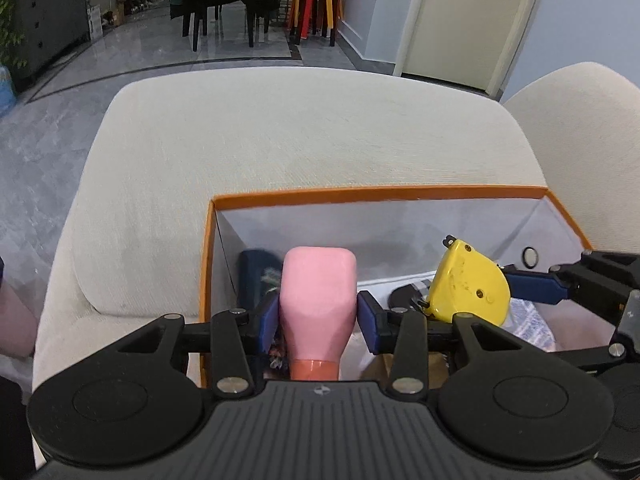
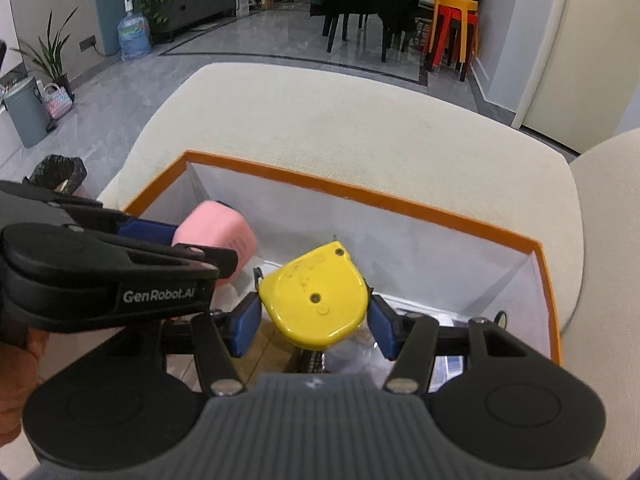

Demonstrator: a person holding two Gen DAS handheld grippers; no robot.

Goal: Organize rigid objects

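From the left wrist view, the left gripper is reaching forward over the near edge of the orange-rimmed box, its blue pads squeezing one pink bottle that is pointing base-forward, cap toward the camera. The right gripper is coming in from the right, clamping one yellow tape measure above the box's contents. The box is sitting on a cream sofa cushion.

From the right wrist view, the right gripper is pinching the tape measure between both pads over the box. The left gripper is extending from the left, gripping the bottle. Two grippers, one box, one item each.
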